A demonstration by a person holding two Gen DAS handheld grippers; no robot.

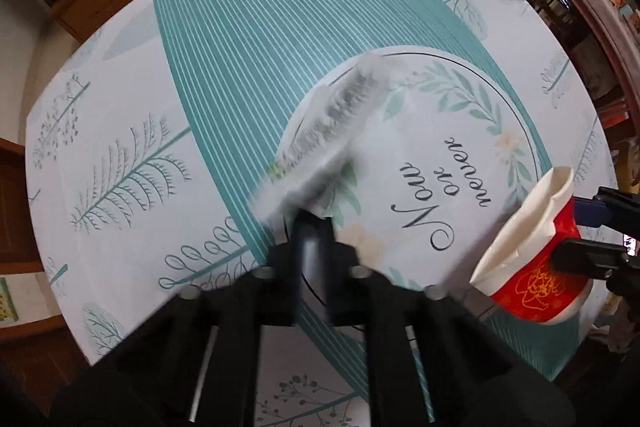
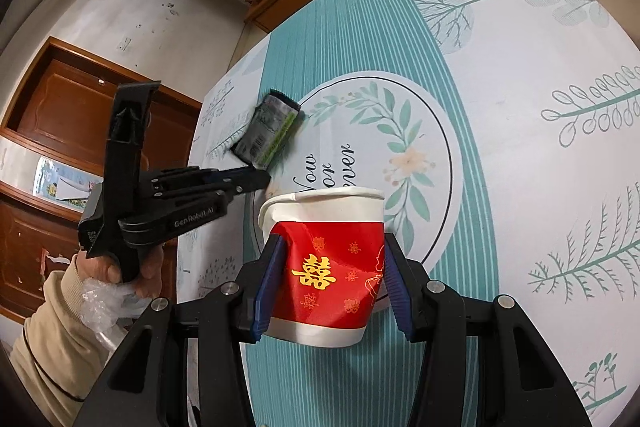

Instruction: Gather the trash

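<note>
Wrapper pinched in the left tool, crumpled cup clamped in the right, both above the table.

The wrapper point(image 2: 269, 130) hangs from the left gripper point(image 2: 262, 179), its fingers together on one edge. The red paper cup point(image 2: 328, 267) sits dented between the right gripper point(image 2: 326, 281) pads, mouth up, near the wrapper. Over the patterned tablecloth point(image 2: 520, 147), I judge the wrapper should be steadied above the cup's mouth before letting go, since that mouth is squashed narrow.

Round table point(image 2: 520, 167), teal leaf-print tablecloth point(image 1: 240, 27) (lettered centre)
</note>
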